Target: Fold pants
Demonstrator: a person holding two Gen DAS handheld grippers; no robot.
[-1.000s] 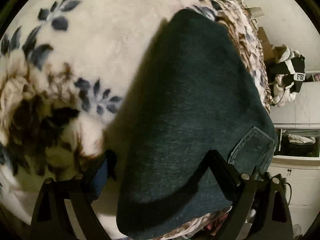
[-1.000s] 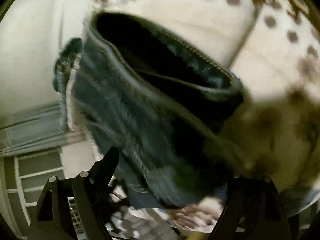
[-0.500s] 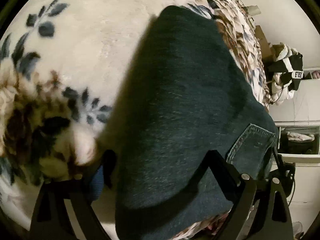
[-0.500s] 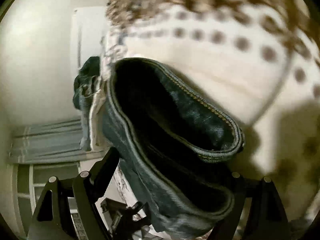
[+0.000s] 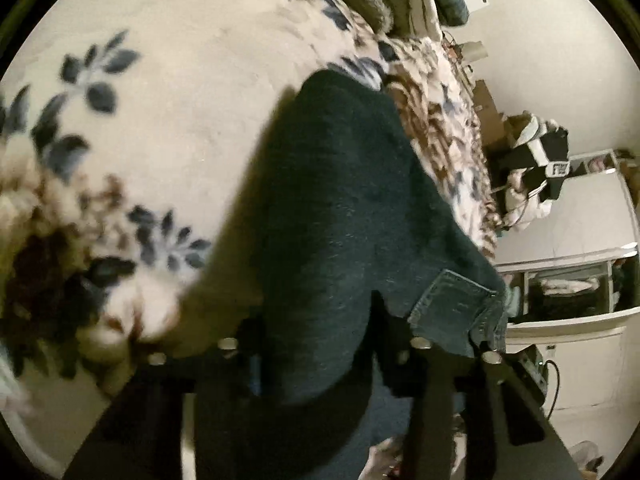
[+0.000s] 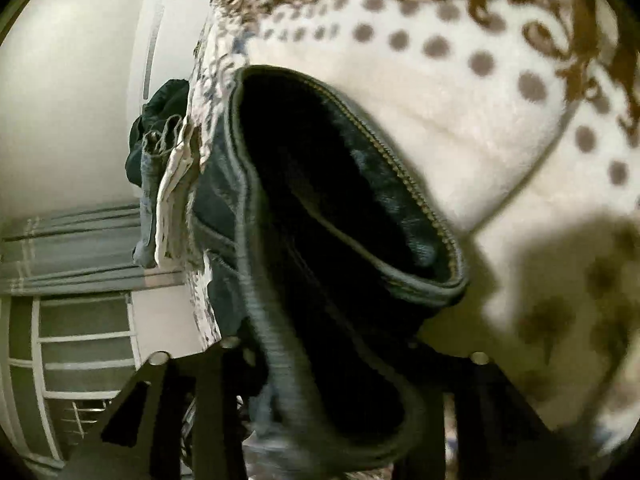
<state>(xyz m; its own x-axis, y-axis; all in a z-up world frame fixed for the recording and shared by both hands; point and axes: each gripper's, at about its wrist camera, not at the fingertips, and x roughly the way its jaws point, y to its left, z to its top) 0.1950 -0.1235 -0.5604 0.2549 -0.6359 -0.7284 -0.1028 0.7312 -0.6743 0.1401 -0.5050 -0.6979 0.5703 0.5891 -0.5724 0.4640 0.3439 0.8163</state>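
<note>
Left wrist: pants (image 5: 340, 208) between claw (image 5: 320, 344) fingers.

pants (image 5: 340, 240) hide left tool (image 5: 316, 344) tips

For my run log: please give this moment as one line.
left gripper: shut on jeans | right gripper: shut on jeans waistband | surface: floral blanket

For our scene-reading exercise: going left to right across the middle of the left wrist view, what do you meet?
Floral blanket → dark jeans → brown-patterned bedding edge → pile of black-and-white clothes → white cabinet.
</note>
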